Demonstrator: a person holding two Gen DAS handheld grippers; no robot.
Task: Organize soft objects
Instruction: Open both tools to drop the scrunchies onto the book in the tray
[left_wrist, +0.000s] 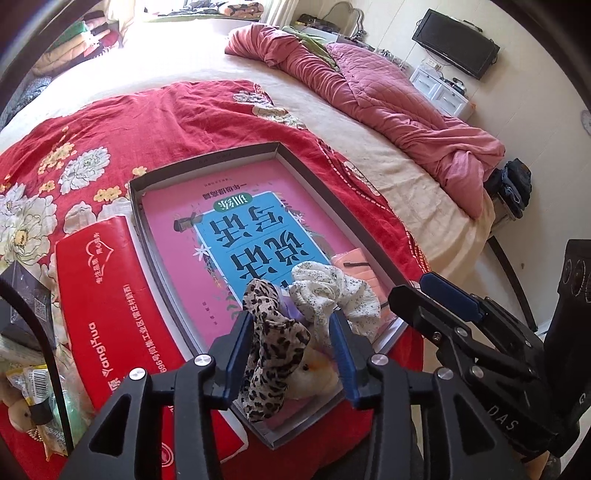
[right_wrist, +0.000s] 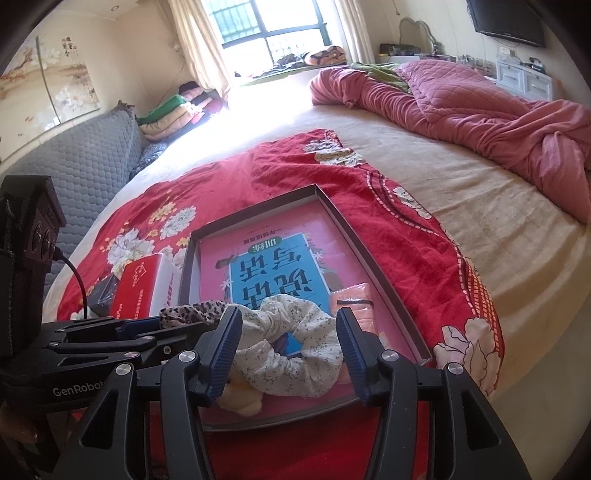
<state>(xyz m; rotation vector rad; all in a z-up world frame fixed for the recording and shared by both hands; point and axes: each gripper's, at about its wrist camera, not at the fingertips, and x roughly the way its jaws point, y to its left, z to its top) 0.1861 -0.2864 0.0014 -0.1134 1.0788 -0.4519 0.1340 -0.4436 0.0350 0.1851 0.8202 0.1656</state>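
The leopard scrunchie (left_wrist: 266, 343) and white floral scrunchie (right_wrist: 291, 347) lie at the near end of the shallow box (right_wrist: 354, 236) on the red blanket (right_wrist: 229, 184). The left gripper (left_wrist: 291, 325) straddles the leopard one, fingers apart; the right gripper (right_wrist: 288, 328) straddles the white one, fingers parted. Only the left view shows the yellow plush (left_wrist: 314, 373) clearly.

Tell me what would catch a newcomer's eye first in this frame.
The shallow grey box on the red floral blanket, lined with a pink and blue book, stands out first. At its near end lie a leopard-print scrunchie between the left gripper's open jaws and a white floral scrunchie between the right gripper's open jaws. A red tissue pack sits beside the box.
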